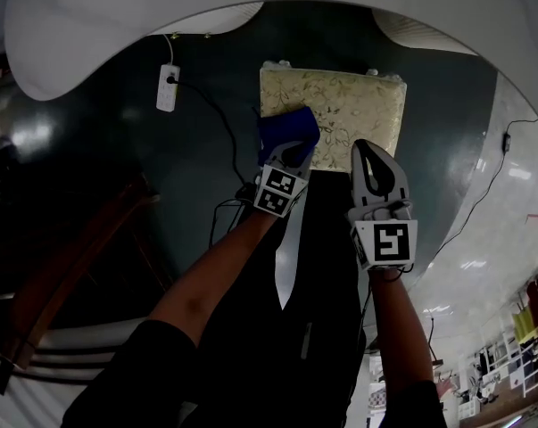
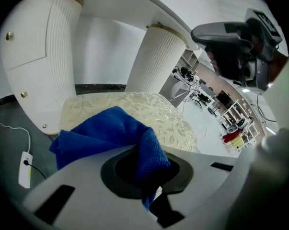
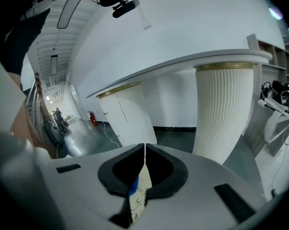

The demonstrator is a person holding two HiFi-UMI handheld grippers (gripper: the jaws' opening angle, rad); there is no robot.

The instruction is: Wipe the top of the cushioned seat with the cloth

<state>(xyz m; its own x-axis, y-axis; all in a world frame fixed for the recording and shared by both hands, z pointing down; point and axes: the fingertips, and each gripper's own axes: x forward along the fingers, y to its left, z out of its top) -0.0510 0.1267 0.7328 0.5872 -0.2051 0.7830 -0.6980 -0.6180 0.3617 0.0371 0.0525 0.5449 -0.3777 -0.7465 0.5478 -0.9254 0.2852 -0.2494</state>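
The dark floor [image 1: 197, 159] fills most of the head view, with a white curved tabletop [image 1: 161, 7] arching over its far side on fluted white pillars [image 2: 156, 61]. The cushioned seat [image 1: 358, 105] (cream, with a pale leaf pattern) stands on the floor just in front of them. The left gripper [image 1: 286, 157] reaches over the seat's near left corner, its jaws clenched on a bunched fold of the blue cloth [image 1: 288, 130]. The rest of the cloth spreads onto the cushion top at that corner. The right gripper [image 1: 365, 150] is at the seat's near edge, toward the right corner, with its jaws pressed together and nothing between them. Whether it touches the cushion cannot be told. A white power strip [image 1: 168, 87] lies on the floor off the seat's left edge, its cable trailing away.
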